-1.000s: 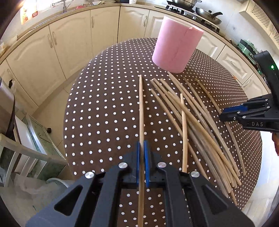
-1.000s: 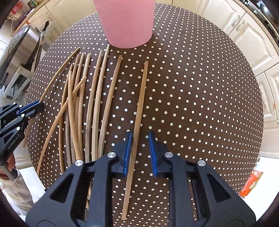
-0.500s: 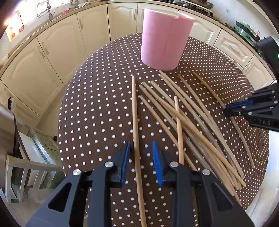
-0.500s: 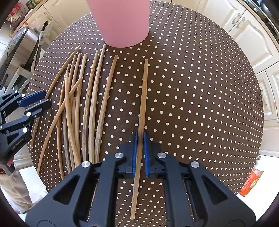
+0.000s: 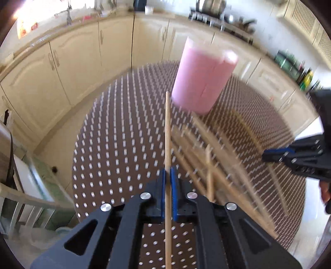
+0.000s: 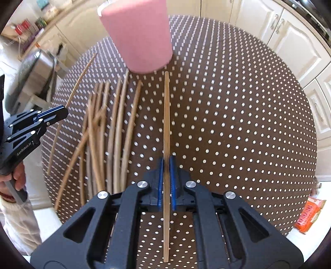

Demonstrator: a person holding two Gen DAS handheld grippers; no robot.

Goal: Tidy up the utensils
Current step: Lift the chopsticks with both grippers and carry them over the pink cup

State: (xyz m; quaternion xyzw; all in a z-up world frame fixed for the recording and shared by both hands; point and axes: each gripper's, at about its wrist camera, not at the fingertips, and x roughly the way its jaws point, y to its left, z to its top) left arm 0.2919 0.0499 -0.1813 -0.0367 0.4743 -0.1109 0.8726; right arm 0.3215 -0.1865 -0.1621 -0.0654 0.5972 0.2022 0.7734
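Left gripper (image 5: pixel 169 182) jaws, just reclosed, and right gripper (image 6: pixel 166 173) each clamp one chopstick, lifted off the surface (image 6: pixel 238 124); pink holder (image 6: pixel 138 35) at twelve o'clock.

Bench (image 5: pixel 115 157): it is wearing a brown cloth with white dots, and its shape is round.
Cabinets (image 5: pixel 78 68): cream doors are running in a curve behind the bench.
Stove area (image 5: pixel 215 12): pots are sitting at the far counter, blurred.
Bottles (image 5: pixel 306 78): they are standing on the counter at the right, too blurred to tell more.
Orange packet (image 6: pixel 310 215): it is lying on the light floor, near the bench edge.
Metal appliance (image 6: pixel 35 74): it is standing beside the bench, at the left.
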